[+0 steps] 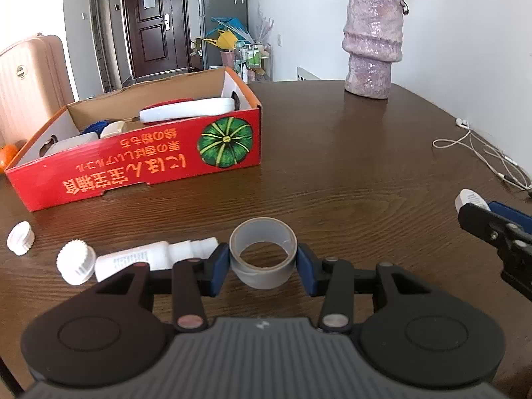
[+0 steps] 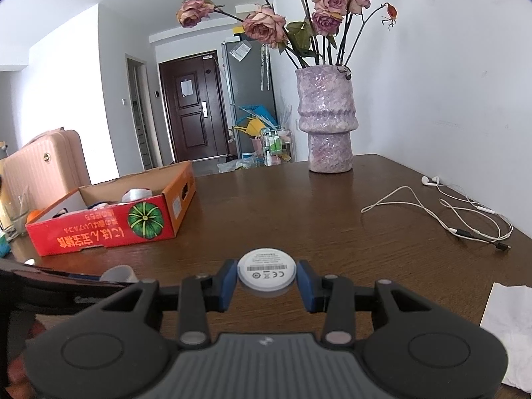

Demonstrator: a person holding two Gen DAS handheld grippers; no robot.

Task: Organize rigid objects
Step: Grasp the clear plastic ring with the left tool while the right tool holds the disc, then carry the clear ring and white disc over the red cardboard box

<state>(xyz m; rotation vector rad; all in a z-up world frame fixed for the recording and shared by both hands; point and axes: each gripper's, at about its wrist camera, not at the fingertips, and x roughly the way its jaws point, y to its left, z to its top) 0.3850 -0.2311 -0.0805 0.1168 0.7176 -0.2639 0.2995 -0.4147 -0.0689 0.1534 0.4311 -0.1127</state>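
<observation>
Left wrist: bottle [image 1: 146, 257] partly hidden, jaws

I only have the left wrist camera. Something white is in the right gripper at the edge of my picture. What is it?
Observer: A round white disc with a printed label on its face, pinched between the blue pads of the right gripper.
Operator: Is anything on the table to the right of it, outside my view?
Observer: Yes, a white paper sheet lies at the near right edge of the table.
Operator: The flowers are cut off at the top of my picture. What are they?
Observer: Dried pink roses, standing in the purple vase.
</observation>
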